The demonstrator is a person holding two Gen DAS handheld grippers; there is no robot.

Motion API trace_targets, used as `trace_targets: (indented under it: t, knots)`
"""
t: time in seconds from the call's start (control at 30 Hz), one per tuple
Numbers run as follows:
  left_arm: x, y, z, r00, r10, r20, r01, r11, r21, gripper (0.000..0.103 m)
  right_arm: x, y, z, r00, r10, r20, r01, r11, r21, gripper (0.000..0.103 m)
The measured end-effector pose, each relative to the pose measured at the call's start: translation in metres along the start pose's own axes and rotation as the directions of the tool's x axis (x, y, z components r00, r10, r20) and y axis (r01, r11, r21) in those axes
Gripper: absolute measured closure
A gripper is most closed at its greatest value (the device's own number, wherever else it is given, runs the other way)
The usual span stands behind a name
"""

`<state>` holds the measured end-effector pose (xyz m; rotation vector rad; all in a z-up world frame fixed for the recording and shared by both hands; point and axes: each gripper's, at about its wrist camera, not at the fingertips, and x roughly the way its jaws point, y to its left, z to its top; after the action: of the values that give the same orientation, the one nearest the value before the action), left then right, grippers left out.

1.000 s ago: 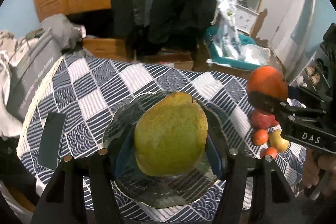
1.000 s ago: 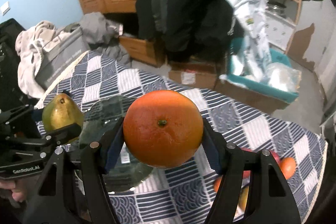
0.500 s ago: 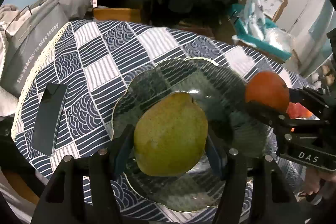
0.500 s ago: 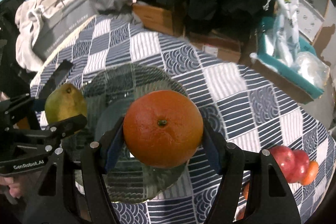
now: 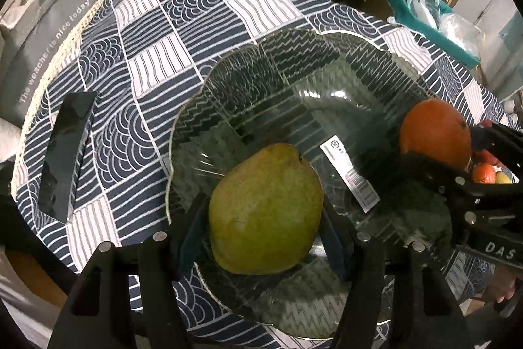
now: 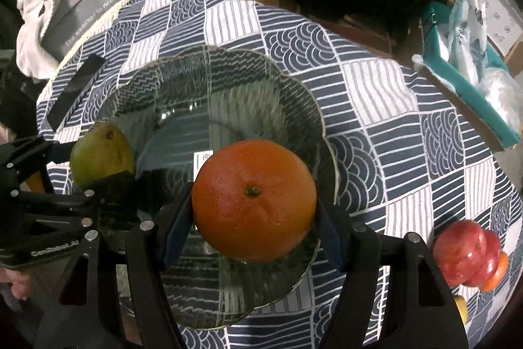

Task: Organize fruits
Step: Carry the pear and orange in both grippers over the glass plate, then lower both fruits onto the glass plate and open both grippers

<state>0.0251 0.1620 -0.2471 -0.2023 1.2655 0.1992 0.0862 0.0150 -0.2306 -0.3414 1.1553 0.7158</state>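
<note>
Your left gripper (image 5: pixel 266 237) has its jaws clenched on the pear (image 5: pixel 265 210), stem end pointing away from you along the fingers. Your right gripper (image 6: pixel 253 228) grips the orange (image 6: pixel 254 200), stem scar facing the camera. Both fruits hang over the glass plate (image 5: pixel 261 77) on the counter (image 5: pixel 157 31): the pear over the near-left part, the orange over the right part, well apart. The plate lies directly beneath each load, so the coming move is probably a straight descent. Its far half is bare. Keep both loads inside the scalloped rim. Remaining fruits (image 6: pixel 467 252) lie on the counter to your right.
</note>
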Motion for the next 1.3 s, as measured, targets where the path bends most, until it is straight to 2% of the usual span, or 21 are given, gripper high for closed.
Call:
trace_targets:
  t: [0.37,0.43,0.47,0.5,0.67,0.93,1.03,1.3]
  knots:
    - [0.006,-0.004,0.000,1.000,-0.001,-0.021,0.002,1.000,0.011,0.037,0.004,0.005,-0.001,1.000,0.016,-0.016,-0.016,1.000,-0.018,0.033]
    - [0.007,-0.006,0.000,1.000,-0.003,-0.029,0.004,1.000,0.020,0.031,0.005,0.005,0.000,1.000,0.019,-0.017,-0.019,1.000,-0.014,0.033]
    - [0.006,-0.007,0.000,1.000,-0.005,-0.025,0.005,1.000,0.024,0.024,0.005,0.005,-0.001,1.000,0.021,-0.020,-0.021,1.000,-0.013,0.033]
    - [0.004,-0.008,0.000,1.000,-0.008,-0.016,0.009,1.000,0.027,0.023,0.004,0.005,-0.001,0.999,0.025,-0.019,-0.026,1.000,-0.013,0.032]
    - [-0.006,-0.011,0.000,1.000,0.006,0.017,-0.006,0.999,0.044,0.023,-0.002,-0.002,0.000,0.998,0.063,0.004,-0.063,0.997,0.033,0.029]
    - [-0.028,-0.010,0.000,0.998,-0.023,0.057,0.021,0.999,0.028,0.023,-0.022,-0.009,0.003,0.993,0.098,0.064,-0.103,0.992,0.078,0.029]
    - [-0.042,-0.013,0.001,0.995,-0.028,0.093,0.025,0.999,0.038,0.023,-0.036,-0.007,0.005,0.990,0.094,0.103,-0.102,0.992,0.077,0.029]
    - [-0.072,-0.028,0.003,0.985,-0.041,0.168,0.027,0.996,0.084,0.023,-0.084,-0.006,0.005,0.979,-0.011,0.204,-0.003,0.998,0.071,0.029]
